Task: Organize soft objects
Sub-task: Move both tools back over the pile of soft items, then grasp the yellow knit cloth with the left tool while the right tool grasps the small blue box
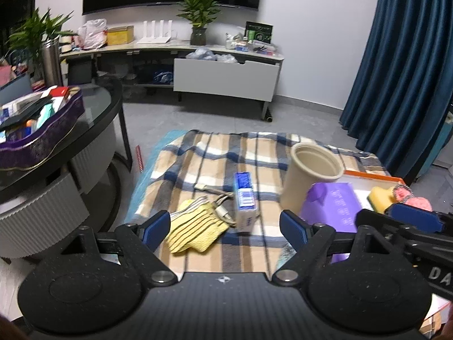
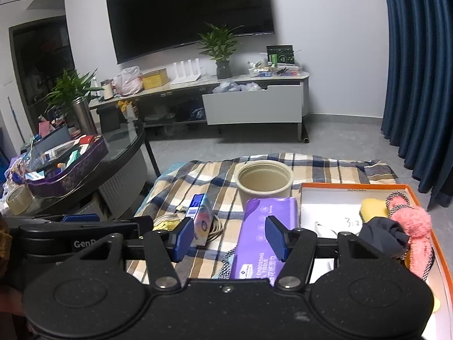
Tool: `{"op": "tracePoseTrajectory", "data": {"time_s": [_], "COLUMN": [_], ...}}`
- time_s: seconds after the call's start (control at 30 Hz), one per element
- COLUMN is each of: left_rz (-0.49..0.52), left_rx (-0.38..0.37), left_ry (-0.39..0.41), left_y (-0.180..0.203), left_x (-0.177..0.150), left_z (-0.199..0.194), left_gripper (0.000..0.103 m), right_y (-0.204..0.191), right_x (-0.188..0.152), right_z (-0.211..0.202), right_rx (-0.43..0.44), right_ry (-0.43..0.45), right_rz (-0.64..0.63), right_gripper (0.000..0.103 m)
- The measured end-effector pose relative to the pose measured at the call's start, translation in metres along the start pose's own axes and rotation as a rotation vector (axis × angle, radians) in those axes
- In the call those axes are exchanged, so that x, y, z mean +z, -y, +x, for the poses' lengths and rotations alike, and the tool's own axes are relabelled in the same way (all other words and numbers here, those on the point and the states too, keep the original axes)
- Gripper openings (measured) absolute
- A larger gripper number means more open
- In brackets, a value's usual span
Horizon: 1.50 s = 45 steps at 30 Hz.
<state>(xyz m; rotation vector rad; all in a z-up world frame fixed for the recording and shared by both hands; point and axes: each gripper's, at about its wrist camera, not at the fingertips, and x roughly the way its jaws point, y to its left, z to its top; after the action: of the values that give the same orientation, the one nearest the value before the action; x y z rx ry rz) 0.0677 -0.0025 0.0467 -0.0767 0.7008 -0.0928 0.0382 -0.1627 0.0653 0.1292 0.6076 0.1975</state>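
On the plaid blanket point(image 1: 198, 167) lie a yellow striped cloth point(image 1: 195, 229), a blue-and-white box point(image 1: 245, 201), a white cable point(image 1: 223, 208) and a purple tissue pack point(image 1: 334, 206). My left gripper point(image 1: 225, 228) hovers open above the cloth and box, nothing between its fingers. My right gripper point(image 2: 230, 238) is open too, just above the purple tissue pack point(image 2: 266, 226). An orange-rimmed tray point(image 2: 424, 198) at the right holds a yellow sponge point(image 2: 372, 206), a pink plush point(image 2: 416, 232), a dark cloth point(image 2: 382, 238) and a checked rope point(image 2: 396, 201).
A beige cup point(image 1: 311, 175) stands upright on the blanket behind the tissue pack. A dark round table point(image 1: 93, 130) with a purple tin of clutter point(image 1: 42, 141) is at the left. Blue curtains point(image 1: 402, 65) hang at the right; a TV stand point(image 1: 220, 65) lines the far wall.
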Motion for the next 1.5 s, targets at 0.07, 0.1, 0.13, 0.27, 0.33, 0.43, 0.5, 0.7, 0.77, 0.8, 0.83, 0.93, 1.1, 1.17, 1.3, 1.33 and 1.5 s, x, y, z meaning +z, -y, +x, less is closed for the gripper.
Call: {"op": "tracePoseTrajectory", "data": {"time_s": [0.07, 0.1, 0.13, 0.27, 0.33, 0.43, 0.5, 0.7, 0.77, 0.8, 0.83, 0.93, 1.1, 1.17, 1.3, 1.33, 1.5], "left_rz": [-0.012, -0.016, -0.022, -0.042, -0.05, -0.06, -0.063, -0.067, -0.062, -0.058, -0.055, -0.02, 0.065, 0.091, 0.157, 0.178, 0.164], "left_rx": [0.009, 0.015, 0.024, 0.056, 0.064, 0.078, 0.084, 0.072, 0.067, 0.06, 0.053, 0.023, -0.012, -0.033, -0.084, -0.09, -0.141], "left_ry": [-0.007, -0.01, -0.014, -0.038, -0.051, -0.071, -0.083, -0.102, -0.101, -0.099, -0.095, -0.103, -0.1, -0.106, -0.118, -0.116, -0.12], "left_y": [-0.007, -0.012, -0.017, -0.035, -0.04, -0.048, -0.051, -0.056, -0.057, -0.058, -0.059, -0.06, -0.058, -0.057, -0.053, -0.051, -0.056], "left_x": [-0.002, -0.003, -0.005, -0.012, -0.015, -0.02, -0.023, -0.027, -0.027, -0.026, -0.026, -0.027, -0.025, -0.024, -0.023, -0.024, -0.024], "left_z": [0.002, 0.002, 0.003, 0.008, 0.011, 0.016, 0.02, 0.031, 0.033, 0.035, 0.038, 0.05, 0.074, 0.085, 0.108, 0.113, 0.13], "left_gripper": [0.086, 0.086, 0.086, 0.086, 0.086, 0.086, 0.086, 0.086, 0.087, 0.087, 0.087, 0.087, 0.087, 0.087, 0.083, 0.081, 0.048], "right_y": [0.0, 0.0, 0.0, 0.001, 0.001, 0.0, -0.002, -0.019, -0.027, -0.031, -0.034, -0.043, -0.044, -0.042, -0.043, -0.044, -0.054], "right_x": [-0.002, -0.002, -0.003, -0.007, -0.008, -0.008, -0.008, -0.005, -0.002, -0.001, 0.0, 0.003, 0.005, 0.005, 0.006, 0.006, 0.004], "right_z": [0.0, 0.0, 0.0, 0.002, 0.002, 0.003, 0.005, 0.024, 0.032, 0.037, 0.041, 0.053, 0.066, 0.07, 0.079, 0.081, 0.1], "right_rx": [0.005, 0.007, 0.008, 0.01, 0.011, 0.011, 0.014, 0.025, 0.031, 0.032, 0.029, 0.024, 0.002, -0.015, -0.044, -0.049, -0.068], "right_ry": [-0.003, -0.005, -0.007, -0.018, -0.019, -0.022, -0.027, -0.061, -0.07, -0.074, -0.079, -0.091, -0.106, -0.111, -0.127, -0.131, -0.162], "right_rz": [-0.002, -0.002, -0.001, -0.001, -0.002, -0.002, -0.007, -0.015, -0.017, -0.02, -0.024, -0.025, -0.007, 0.005, 0.019, 0.024, 0.03], "right_gripper": [0.069, 0.069, 0.069, 0.069, 0.069, 0.069, 0.069, 0.069, 0.069, 0.069, 0.069, 0.068, 0.067, 0.067, 0.067, 0.067, 0.067]}}
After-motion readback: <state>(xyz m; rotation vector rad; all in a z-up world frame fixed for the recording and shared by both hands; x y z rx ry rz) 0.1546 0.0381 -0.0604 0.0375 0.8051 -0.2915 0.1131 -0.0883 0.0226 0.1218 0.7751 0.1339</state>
